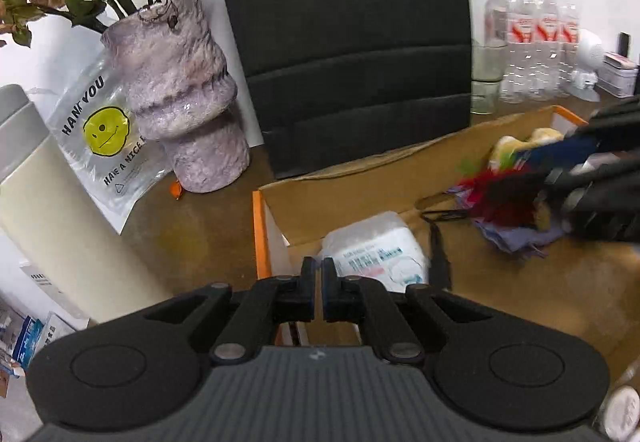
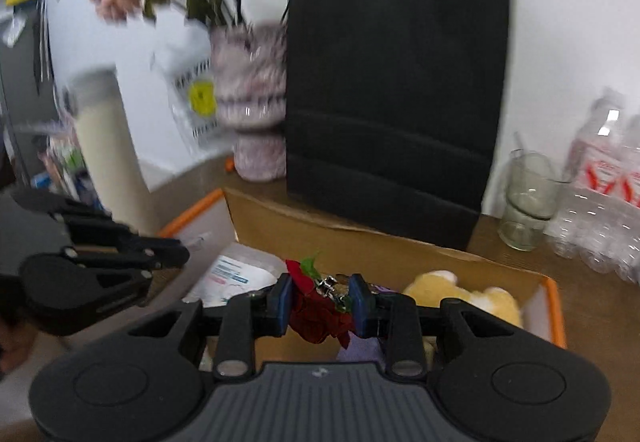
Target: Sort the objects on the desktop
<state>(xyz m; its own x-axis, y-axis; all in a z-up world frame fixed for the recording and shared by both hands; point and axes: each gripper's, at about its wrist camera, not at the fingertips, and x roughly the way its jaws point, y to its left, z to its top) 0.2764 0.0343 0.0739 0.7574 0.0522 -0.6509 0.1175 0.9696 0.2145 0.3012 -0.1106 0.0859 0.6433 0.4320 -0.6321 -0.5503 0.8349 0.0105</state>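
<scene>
Red cloth petals filled my right claw (image 2: 320,300): its blue pads were clamped on a fake rose (image 2: 316,312), with a bit of green leaf and a small metal clip showing between them. I judged the sorting to be partway done, since the cardboard box (image 2: 400,246) with its orange edge already held a yellow plush toy (image 2: 460,292), a white wipes packet (image 1: 376,248) and something purple under the rose. The relation that mattered was simple: the rose hung right over the open box, the box floor lay straight below and ahead of my right claw, and so a release there would probably have dropped it in. The rose sat crosswise between the pads, its bulk hanging down below them. My left claw (image 1: 318,282) was closed on nothing, pads nearly touching, over the near left corner of the box beside the wipes packet, so the right hand was clearly the one that counted. Behind the box stood a black paper bag (image 2: 396,82), and to its left a mottled purple vase (image 1: 180,90) of dried flowers. A clear plastic bag (image 1: 100,138) leaning by the vase showed a yellow smiley and read "HANK YOU" and "HAVE A NICE". The water bottles (image 1: 532,30) had red labels that I could not read.
</scene>
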